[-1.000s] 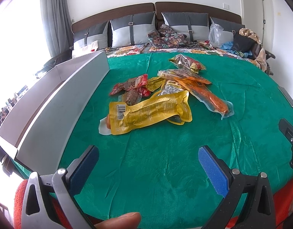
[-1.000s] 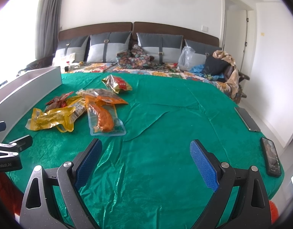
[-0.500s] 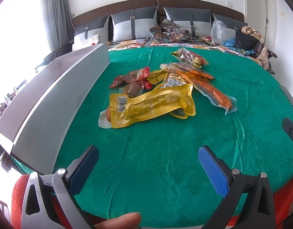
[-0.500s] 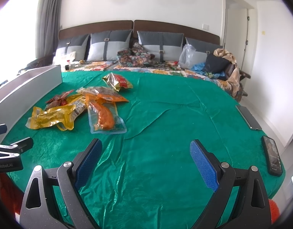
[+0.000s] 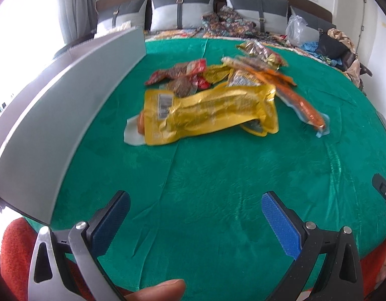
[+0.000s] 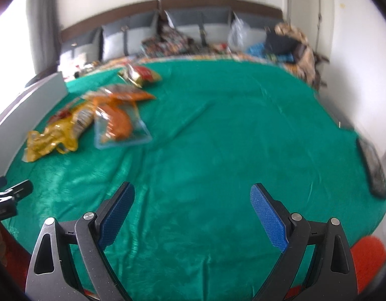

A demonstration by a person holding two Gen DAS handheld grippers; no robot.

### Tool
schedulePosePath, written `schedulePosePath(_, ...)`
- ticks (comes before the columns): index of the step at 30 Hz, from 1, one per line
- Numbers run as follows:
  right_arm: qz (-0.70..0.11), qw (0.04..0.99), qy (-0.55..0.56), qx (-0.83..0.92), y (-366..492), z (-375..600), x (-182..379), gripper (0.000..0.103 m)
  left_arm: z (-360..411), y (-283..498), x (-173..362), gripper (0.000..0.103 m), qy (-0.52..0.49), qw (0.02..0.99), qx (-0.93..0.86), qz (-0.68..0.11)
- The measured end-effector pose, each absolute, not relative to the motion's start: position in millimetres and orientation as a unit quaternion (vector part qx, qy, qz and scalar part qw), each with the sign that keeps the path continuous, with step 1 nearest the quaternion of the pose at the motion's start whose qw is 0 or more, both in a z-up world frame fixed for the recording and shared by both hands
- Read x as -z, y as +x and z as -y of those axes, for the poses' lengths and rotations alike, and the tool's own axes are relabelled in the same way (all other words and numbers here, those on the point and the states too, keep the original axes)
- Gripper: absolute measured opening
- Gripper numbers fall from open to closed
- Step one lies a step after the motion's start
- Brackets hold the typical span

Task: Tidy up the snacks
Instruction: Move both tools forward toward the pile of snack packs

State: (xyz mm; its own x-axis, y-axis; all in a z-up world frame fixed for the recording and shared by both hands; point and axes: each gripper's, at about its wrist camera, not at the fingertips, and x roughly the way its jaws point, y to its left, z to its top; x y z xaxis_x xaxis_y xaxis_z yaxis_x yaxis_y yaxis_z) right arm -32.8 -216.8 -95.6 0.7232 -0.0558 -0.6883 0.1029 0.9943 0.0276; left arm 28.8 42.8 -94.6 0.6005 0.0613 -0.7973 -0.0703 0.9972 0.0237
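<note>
Left gripper point(image 5: 195, 210): blue-padded jaws spread wide, holding nothing, above the green textured cloth point(image 5: 218, 175). Right gripper point(image 6: 193, 205): likewise wide and empty. Ahead of the left fingers lies the long crinkled yellow foil snack pouch point(image 5: 208, 113), its long axis crosswise to them, beside the grey open box wall point(image 5: 67, 115). In my judgement the left gripper is nearer; from the right gripper the pile lies well apart, far to the left.
</note>
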Motion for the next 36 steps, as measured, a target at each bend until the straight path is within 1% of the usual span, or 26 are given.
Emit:
schedulePosePath(6, -0.402, 0.912, 0.058, 0.052, -31.7, 230.5, 108.7, 0.095, -54.8, 31.8, 113.5, 0.103, -0.024, 0.875, -0.04, -0.481)
schedulePosePath(14, -0.422, 0.905, 0.023, 0.045, -30.3, 224.7, 120.7, 0.096, -54.6, 28.3, 117.2, 0.103, -0.016, 0.878, -0.037, -0.477)
schedulePosePath(22, -0.414, 0.909, 0.024, 0.045, -32.3, 224.8, 120.6, 0.097, -57.7, 30.1, 114.8, 0.103, -0.013, 0.876, -0.025, -0.482)
schedulePosePath(36, -0.456, 0.888, 0.033, 0.058, -18.8, 224.3, 115.7, 0.097, -60.0, 38.1, 113.7, 0.103, -0.013, 0.867, -0.028, -0.497)
